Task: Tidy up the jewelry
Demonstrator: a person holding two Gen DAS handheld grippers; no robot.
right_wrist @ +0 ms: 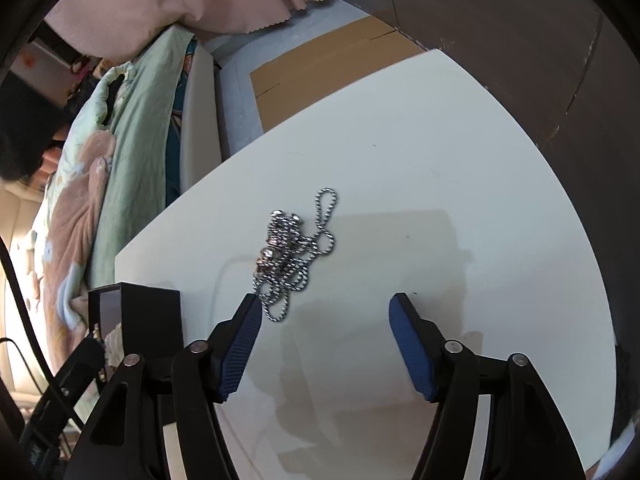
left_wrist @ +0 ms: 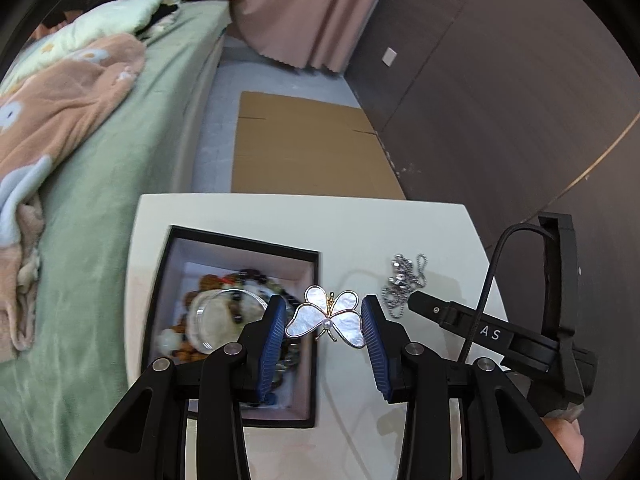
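Butterfly brooch (left_wrist: 329,317): pearly wings, gold body, w/ small pearl.
L gripper (left_wrist: 325,334) pinches it (wingtips); R gripper (right_wrist: 325,346) wide, empty, nr ball chain (right_wrist: 294,254).

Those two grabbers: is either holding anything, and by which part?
The left gripper pinches the butterfly brooch by its outer wing edges. The right gripper holds nothing.

The bench (right_wrist: 460,160) surface is bare to the right of and beyond the ball chain (right_wrist: 294,254), giving open passage there. The black box (left_wrist: 240,320) occupies the bench's left portion; its raised walls obstruct low approach from that side. The bed (left_wrist: 120,200) borders the bench on the left, a dark wall (left_wrist: 500,100) on the right. The right claw (left_wrist: 416,300) sits just beside the chain.
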